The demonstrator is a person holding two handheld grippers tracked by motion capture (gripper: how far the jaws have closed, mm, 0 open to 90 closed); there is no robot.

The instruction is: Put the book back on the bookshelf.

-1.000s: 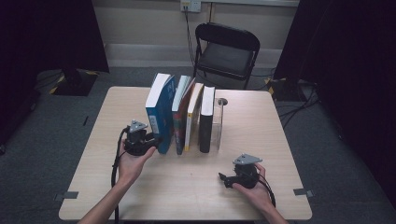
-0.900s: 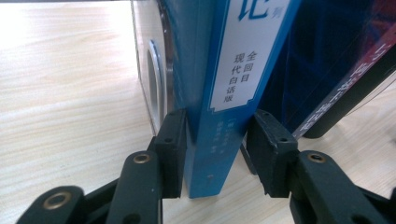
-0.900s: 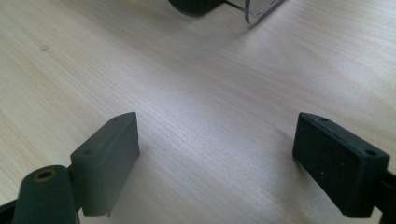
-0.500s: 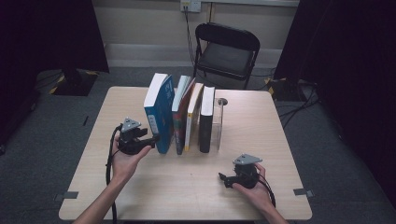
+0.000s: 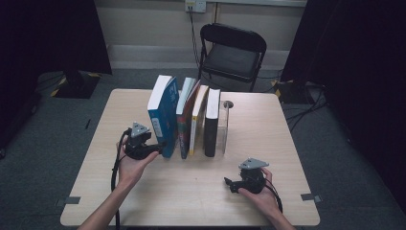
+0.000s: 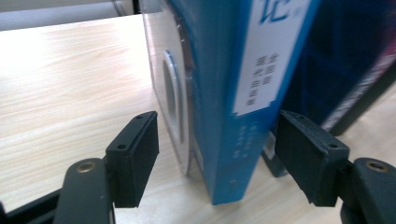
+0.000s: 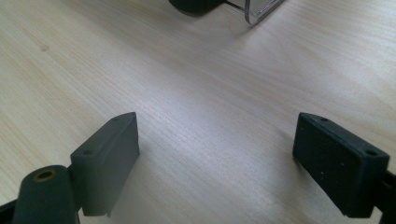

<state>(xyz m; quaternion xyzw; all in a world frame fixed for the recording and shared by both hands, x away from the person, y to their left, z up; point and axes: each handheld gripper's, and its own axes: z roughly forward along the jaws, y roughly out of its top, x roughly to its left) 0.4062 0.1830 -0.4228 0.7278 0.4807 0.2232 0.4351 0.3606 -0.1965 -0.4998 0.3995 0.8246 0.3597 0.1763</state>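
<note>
Since a second ago: my left gripper [image 5: 152,149] has drawn back a little from the blue book [image 5: 164,115] toward the table's left side, and its jaws have just been opening; the book's spine now stands between them with a gap at each pad, so nothing is gripped. My right gripper [image 5: 231,183] has kept its place.

Books, four: the blue book at the left end of the row, leaning left at the top; a red-spined book [image 5: 184,117] beside it; a yellow-spined book [image 5: 197,120]; a black book [image 5: 211,122] upright at the right end.
Clear bookend [image 5: 224,125], one, just right of the black book.
Table [image 5: 282,143], one, pale wood.
Folding chair [image 5: 233,50], one, behind the table.

Left hand [image 5: 130,165]: palm up under the gripper, jaws pointing right at the blue book's lower end.
Right hand [image 5: 258,194]: resting near the table's near edge, jaws wide apart over bare wood, pointing left, perhaps slightly toward the row
</note>
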